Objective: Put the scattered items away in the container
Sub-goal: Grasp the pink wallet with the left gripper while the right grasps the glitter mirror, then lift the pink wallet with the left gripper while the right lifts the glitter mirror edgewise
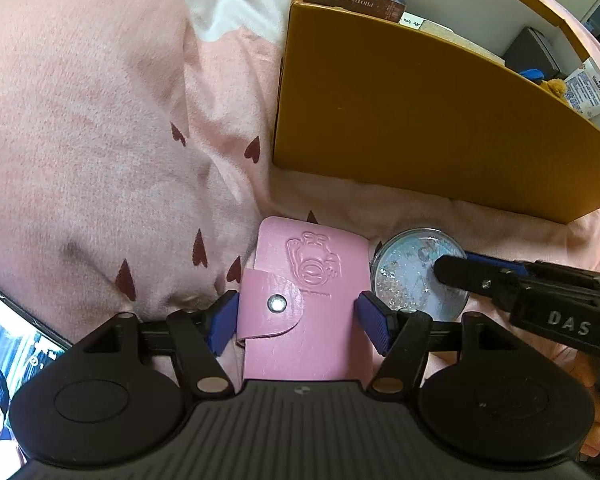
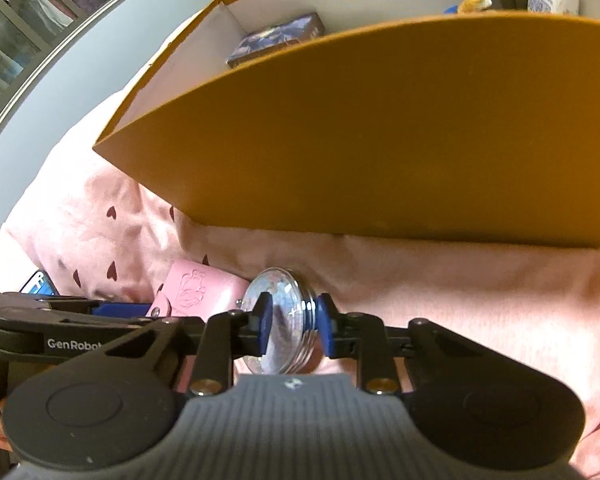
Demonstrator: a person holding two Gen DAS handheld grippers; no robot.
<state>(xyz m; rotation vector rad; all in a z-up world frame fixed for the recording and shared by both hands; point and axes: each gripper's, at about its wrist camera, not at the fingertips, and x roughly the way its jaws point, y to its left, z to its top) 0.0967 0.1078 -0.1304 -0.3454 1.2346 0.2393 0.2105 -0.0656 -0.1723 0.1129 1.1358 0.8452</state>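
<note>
Right gripper clamped on glitter compact by its faces, tilted off the pink bedding; smooth casing may slip. Left gripper straddles pink card wallet, pads apart; yellow box wall close, could be clipped.
</note>
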